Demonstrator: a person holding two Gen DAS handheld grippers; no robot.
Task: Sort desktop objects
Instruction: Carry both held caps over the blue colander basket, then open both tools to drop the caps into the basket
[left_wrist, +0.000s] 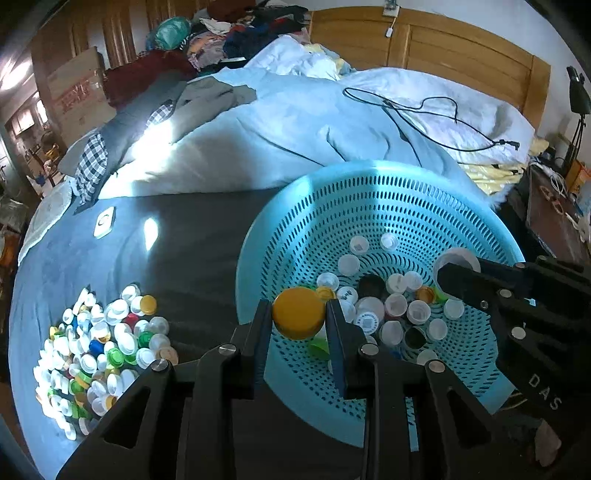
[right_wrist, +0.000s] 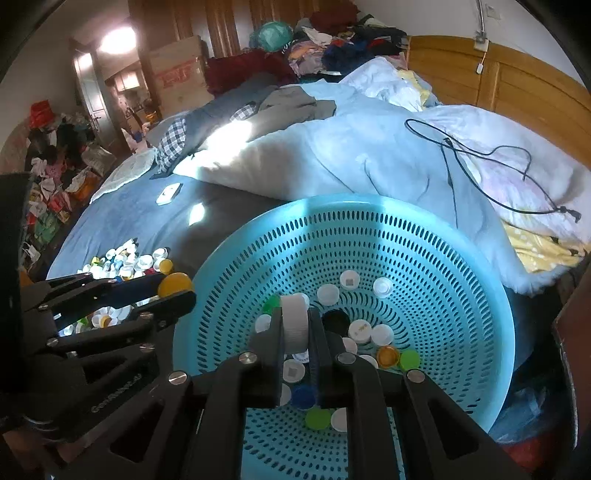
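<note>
Smooth perforated plastic basket (right_wrist: 461, 258), glossy plastic caps (left_wrist: 107, 347), soft cloth quilt (left_wrist: 295, 129), varnished wooden headboard (left_wrist: 461, 48).

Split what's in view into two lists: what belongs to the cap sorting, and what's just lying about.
Job:
left gripper holding yellow cap
right gripper holding white cap
blue basket
cap pile

Lying about:
black cable
quilt
clothes heap

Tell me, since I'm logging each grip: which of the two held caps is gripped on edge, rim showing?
The white cap in the right gripper: its ribbed side wall faces the camera. The yellow cap in the left gripper shows its smooth round top.
</note>
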